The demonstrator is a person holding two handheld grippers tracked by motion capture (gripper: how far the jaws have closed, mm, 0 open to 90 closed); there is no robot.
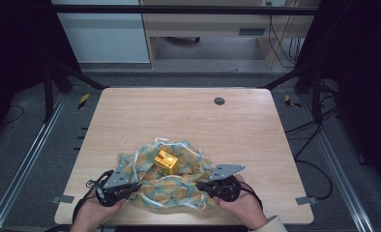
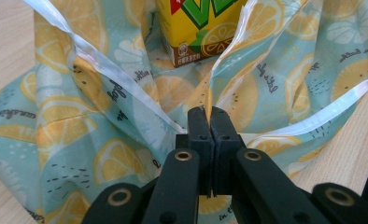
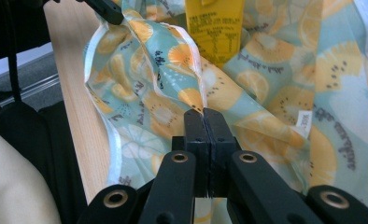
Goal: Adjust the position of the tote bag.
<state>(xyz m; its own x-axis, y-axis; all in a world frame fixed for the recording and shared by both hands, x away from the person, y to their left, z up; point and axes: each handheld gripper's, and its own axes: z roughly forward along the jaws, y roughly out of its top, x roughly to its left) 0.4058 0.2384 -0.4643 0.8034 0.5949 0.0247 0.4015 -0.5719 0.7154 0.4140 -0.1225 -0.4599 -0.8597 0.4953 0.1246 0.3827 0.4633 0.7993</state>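
In the left gripper view, a fold of the cloth [image 2: 126, 140] is pinched between the pressed-together jaws of the left gripper [image 2: 210, 116]. In the right gripper view, another fold is clamped the same way by the right gripper [image 3: 204, 116]. On the cloth, the yellow carton [image 1: 166, 161] is seen at 12 o'clock from both jaw pairs. From above, cloth and carton are found at the table's [image 1: 179, 116] 6 o'clock edge, with the carton flanked by the grippers at 8 and 4 o'clock.
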